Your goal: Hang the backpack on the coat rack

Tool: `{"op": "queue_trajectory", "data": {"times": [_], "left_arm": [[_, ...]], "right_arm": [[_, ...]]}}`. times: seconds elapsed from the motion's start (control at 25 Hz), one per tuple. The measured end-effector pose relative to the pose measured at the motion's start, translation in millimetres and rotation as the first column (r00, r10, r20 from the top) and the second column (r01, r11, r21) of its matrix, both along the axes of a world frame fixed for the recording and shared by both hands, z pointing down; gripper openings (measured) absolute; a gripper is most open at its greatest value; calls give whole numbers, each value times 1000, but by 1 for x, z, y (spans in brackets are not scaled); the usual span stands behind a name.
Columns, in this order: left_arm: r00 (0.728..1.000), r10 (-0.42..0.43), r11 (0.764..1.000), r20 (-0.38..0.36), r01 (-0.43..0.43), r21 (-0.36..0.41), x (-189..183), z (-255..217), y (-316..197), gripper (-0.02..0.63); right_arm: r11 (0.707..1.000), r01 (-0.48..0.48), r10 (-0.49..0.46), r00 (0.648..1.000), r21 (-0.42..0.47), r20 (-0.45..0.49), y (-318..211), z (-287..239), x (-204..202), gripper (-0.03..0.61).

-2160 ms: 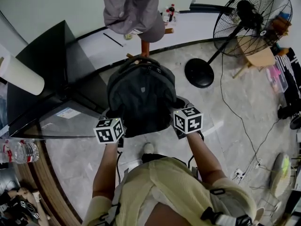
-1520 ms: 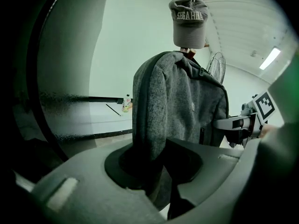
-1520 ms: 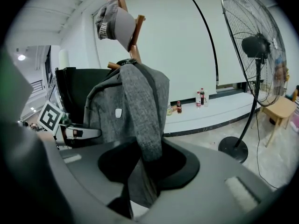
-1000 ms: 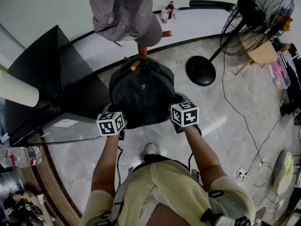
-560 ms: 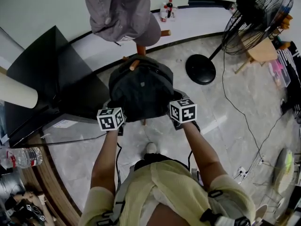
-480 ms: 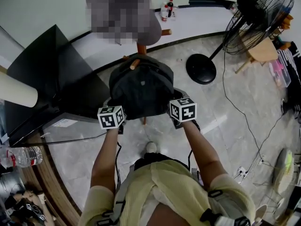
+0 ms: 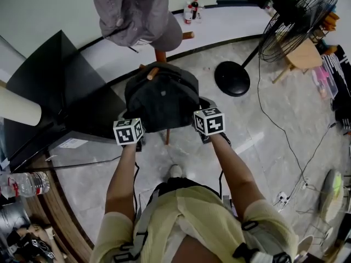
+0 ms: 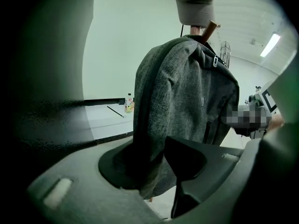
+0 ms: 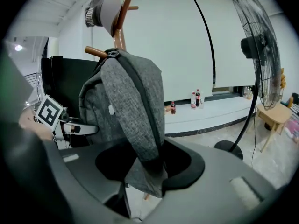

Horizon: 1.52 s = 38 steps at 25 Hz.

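The backpack (image 7: 162,100) already hangs from a peg of the coat rack (image 7: 159,55), below a cap (image 7: 131,10). The left tongs (image 8: 154,167) and right tongs (image 9: 140,164) have just been opening, with the bag's lower edges loose between their jaws. Only drawing clear seems left.

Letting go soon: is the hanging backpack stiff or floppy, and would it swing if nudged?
Probably floppy: the backpack drapes and folds at its bottom edge. It would likely swing, since it hangs from one wooden peg.
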<state>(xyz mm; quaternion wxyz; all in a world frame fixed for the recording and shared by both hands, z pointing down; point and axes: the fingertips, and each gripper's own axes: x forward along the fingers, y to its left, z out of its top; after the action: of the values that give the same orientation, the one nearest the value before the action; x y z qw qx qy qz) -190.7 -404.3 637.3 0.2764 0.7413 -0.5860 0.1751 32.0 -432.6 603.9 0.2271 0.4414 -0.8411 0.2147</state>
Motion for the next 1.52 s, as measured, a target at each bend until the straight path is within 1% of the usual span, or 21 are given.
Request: {"op": "queue_trajectory", "data": {"times": [0.16, 0.28, 0.36, 0.48, 0.68, 0.84, 1.0, 1.12, 1.32, 1.36, 1.48, 1.52], "left_arm": [[1000, -19, 1000, 17, 19, 7, -3, 1, -1, 181], [999, -36, 999, 23, 36, 24, -5, -4, 0, 205], [999, -49, 998, 18, 49, 39, -8, -8, 1, 231], [998, -58, 996, 6, 58, 65, -10, -15, 4, 249], [999, -38, 995, 12, 37, 91, -9, -25, 15, 255], [1000, -11, 991, 15, 9, 131, -3, -45, 22, 254], [999, 31, 987, -10, -29, 159, 13, -63, 35, 253], [998, 67, 980, -21, -62, 187, 18, -81, 45, 242], [993, 105, 966, -57, -88, 245, 24, -113, 63, 237], [992, 113, 962, -56, -95, 257, 25, -119, 66, 214], [990, 127, 951, -56, -105, 292, 26, -134, 76, 174], [990, 128, 948, -59, -104, 302, 25, -139, 81, 150]], "right_arm": [[1000, -5, 5, 999, 7, -37, -2, 2, 1, 184], [1000, -18, 18, 998, 6, -56, -3, 0, 5, 202], [1000, -26, 27, 998, 16, -61, -2, -2, 7, 210], [998, -38, 41, 997, 40, -67, 1, -7, 10, 218], [996, -70, 73, 996, 64, -43, 10, -23, 15, 212], [993, -80, 83, 996, 89, -33, 20, -39, 14, 209], [991, -80, 82, 996, 103, -22, 38, -50, 8, 209], [988, -102, 102, 995, 115, 11, 50, -60, 3, 198], [982, -132, 127, 991, 138, 42, 70, -80, 2, 186], [980, -137, 131, 990, 144, 50, 73, -85, 2, 183], [974, -152, 142, 987, 165, 74, 83, -97, 1, 173], [973, -155, 143, 986, 173, 81, 86, -101, -1, 169]]}}
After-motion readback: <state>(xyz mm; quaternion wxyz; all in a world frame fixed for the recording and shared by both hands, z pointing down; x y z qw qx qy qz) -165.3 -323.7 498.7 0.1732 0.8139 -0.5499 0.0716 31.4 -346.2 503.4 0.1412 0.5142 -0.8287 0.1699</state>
